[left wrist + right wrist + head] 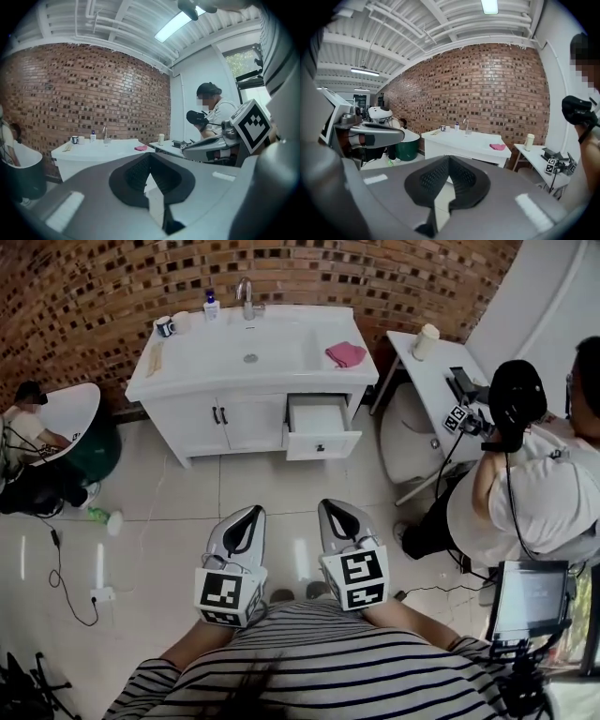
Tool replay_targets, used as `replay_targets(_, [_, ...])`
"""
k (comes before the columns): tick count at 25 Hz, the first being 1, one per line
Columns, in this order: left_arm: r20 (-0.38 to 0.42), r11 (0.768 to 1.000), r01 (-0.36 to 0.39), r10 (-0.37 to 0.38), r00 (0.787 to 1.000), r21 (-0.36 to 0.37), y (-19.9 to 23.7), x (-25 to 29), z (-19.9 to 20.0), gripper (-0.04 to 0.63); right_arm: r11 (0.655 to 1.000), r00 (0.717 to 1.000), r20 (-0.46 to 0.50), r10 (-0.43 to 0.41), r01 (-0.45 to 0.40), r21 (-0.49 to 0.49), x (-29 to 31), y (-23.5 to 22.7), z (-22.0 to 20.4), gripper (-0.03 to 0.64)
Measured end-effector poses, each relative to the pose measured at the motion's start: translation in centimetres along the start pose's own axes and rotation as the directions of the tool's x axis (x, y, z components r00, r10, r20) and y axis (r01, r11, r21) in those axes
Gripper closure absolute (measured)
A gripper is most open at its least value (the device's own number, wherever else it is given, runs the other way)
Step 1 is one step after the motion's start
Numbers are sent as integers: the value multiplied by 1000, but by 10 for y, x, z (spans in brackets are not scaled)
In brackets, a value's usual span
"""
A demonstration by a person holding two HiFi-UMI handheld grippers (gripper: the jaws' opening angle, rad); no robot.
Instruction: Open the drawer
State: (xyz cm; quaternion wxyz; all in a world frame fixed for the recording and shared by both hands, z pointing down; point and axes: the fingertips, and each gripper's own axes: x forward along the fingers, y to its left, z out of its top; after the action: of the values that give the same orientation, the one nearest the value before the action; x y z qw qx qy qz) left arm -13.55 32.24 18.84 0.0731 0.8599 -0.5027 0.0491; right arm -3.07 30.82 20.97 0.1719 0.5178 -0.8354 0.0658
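Note:
The white vanity cabinet (234,418) stands against the brick wall. Its right-hand drawer (322,430) is pulled out, with a small dark handle on the front. My left gripper (251,512) and right gripper (330,505) hang side by side close to my body, well back from the cabinet, pointing toward it. Each has its jaws together with nothing between them. The left gripper view shows its shut tips (149,154) in front of the vanity top (101,151). In the right gripper view, the shut tips (448,157) cover the cabinet's front (461,145), hiding the drawer.
A pink cloth (345,354), faucet (247,298), mug (165,327) and soap bottle (211,304) sit on the vanity. A white side table (427,381) with a cup (426,341) stands right of it. A seated person (525,493) is at the right, a green bin (98,451) at the left.

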Motion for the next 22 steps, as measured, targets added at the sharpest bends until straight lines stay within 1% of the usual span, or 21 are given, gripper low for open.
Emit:
replay_targets(3, [-7, 1000, -21, 21, 1000, -3, -6, -4, -1, 580, 999, 999, 7, 39, -39, -26, -2, 7, 2, 615])
replay_targets(7, [-19, 999, -41, 40, 999, -12, -21, -1, -2, 580, 997, 998, 4, 67, -67, -46, -12, 2, 1, 615])
replay_targets(13, [-33, 999, -48, 48, 998, -13, -42, 7, -6, 580, 995, 996, 7, 90, -90, -49, -21, -10, -4, 615])
replay_targets(22, [-50, 998, -54, 53, 997, -17, -54, 11, -7, 580, 993, 995, 9, 103, -103, -53, -26, -17, -4, 615])
